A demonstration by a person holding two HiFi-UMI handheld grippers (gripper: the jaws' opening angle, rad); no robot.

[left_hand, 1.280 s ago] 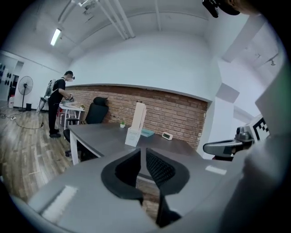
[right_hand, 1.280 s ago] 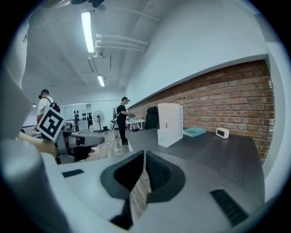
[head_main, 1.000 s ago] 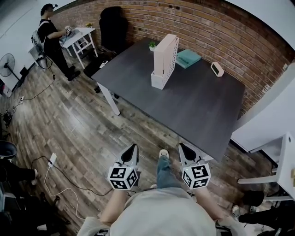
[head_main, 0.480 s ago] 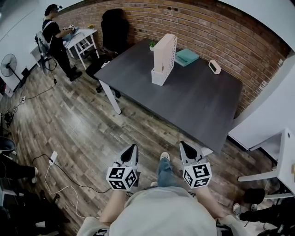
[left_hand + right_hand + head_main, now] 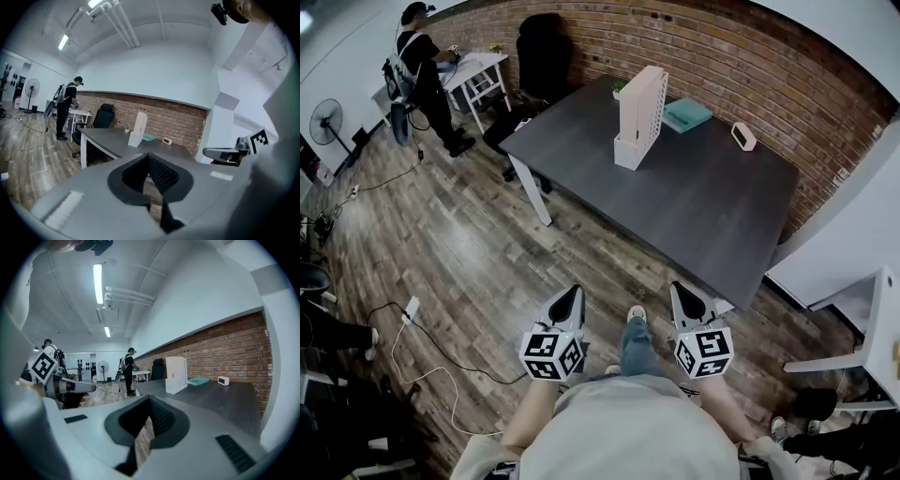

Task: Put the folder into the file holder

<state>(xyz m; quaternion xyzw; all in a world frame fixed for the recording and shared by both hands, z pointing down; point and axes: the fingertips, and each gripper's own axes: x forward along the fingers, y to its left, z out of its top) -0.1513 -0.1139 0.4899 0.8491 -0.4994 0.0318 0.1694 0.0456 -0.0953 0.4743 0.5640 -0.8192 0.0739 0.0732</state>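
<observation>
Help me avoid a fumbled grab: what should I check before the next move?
1. Folder lies flat on the table, nothing on it: ok.
2. Holder upright: ok.
3. Holder slot free: cannot tell.
4. Left gripper empty: ok, but shut.
5. Right gripper empty: ok, but shut.
6. Grippers near the folder: not ok, both are over the floor, short of the table.
</observation>
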